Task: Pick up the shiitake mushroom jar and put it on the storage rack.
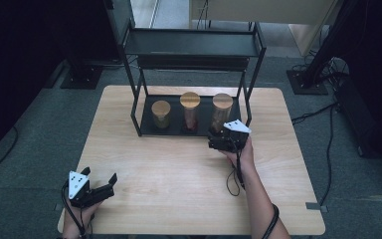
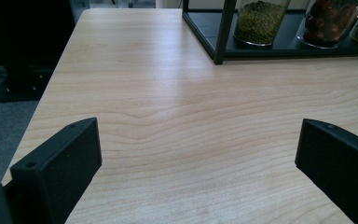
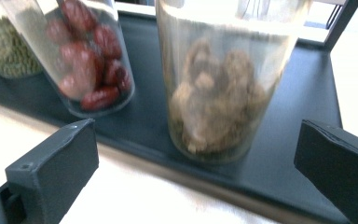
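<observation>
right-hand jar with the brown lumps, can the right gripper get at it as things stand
Probably yes: the right gripper is open, and the brown-filled jar stands straight ahead with nothing between. The red-filled jar stands apart to one side.

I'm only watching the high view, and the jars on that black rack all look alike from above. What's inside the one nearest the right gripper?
Observer: Brownish, lumpy pieces fill the right jar; the right gripper stands open just in front of it.
Operator: And the middle jar?
Observer: The middle jar holds red, date-like fruits.
Operator: The left one?
Observer: Small green beans fill the left jar, seen beyond the open left gripper.
</observation>
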